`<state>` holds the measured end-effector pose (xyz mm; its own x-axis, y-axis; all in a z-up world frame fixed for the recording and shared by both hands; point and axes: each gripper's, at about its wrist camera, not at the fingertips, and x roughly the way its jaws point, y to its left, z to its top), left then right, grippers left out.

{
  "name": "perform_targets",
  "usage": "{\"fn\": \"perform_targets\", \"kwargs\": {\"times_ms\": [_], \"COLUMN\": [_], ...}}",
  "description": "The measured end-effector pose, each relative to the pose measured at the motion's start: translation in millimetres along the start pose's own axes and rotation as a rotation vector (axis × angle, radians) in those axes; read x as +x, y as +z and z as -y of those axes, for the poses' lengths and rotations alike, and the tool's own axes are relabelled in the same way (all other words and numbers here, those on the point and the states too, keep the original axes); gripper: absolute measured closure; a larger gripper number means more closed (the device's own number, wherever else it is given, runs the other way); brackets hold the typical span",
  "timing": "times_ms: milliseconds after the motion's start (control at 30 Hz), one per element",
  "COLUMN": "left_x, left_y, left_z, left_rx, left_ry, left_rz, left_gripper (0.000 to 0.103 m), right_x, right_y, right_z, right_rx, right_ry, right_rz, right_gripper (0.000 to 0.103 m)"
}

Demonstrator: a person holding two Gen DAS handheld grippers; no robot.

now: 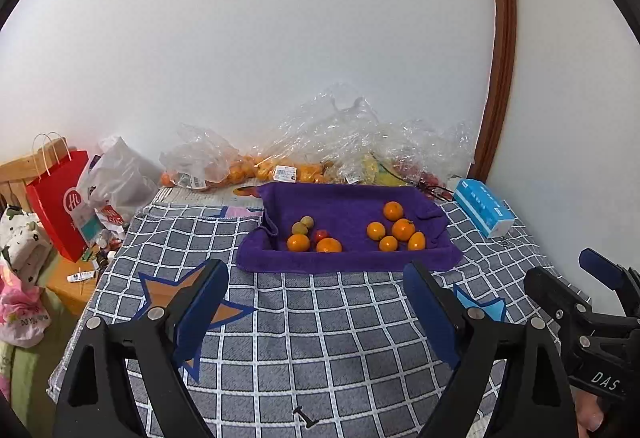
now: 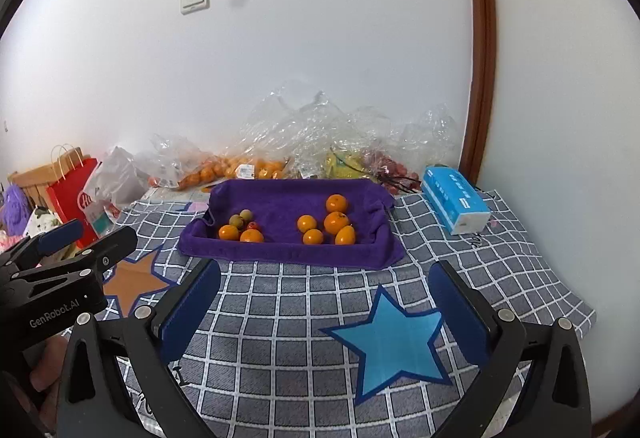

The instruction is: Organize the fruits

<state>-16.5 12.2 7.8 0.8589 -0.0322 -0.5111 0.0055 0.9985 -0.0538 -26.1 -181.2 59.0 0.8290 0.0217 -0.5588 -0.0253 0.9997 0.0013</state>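
Both claws are being held nearest the lens, low over the checked cloth (image 1: 320, 338), with nothing between their blue pads. Jaws of the left claw (image 1: 316, 308) are being kept wide apart, and those of the right claw (image 2: 326, 300) likewise; each is being aimed level toward the purple towel-lined tray (image 2: 280, 252), well short of it. Fruit is being kept there in two clusters, seemingly sorted by kind: the oranges (image 2: 328, 224) are being grouped on the right, while a mixed group (image 2: 242, 228) of oranges, greenish fruits and one small red fruit is lying on the left. Bagged fruit (image 1: 256, 170) is being stored behind, against the wall.
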Motion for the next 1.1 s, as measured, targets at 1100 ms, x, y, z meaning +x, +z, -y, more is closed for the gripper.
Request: {"fn": "perform_targets", "kwargs": {"times_ms": [1100], "left_x": [-10.8], "left_y": [-7.9], "left_z": [11.6], "left_rx": [0.027], "left_ry": [0.025], "left_rz": [-0.007], "left_gripper": [0.014], "right_x": [-15.2], "right_y": [-5.2], "right_z": [3.0], "right_rx": [-0.008], "right_ry": [-0.032], "right_rz": [0.007], "right_gripper": [0.001]}}
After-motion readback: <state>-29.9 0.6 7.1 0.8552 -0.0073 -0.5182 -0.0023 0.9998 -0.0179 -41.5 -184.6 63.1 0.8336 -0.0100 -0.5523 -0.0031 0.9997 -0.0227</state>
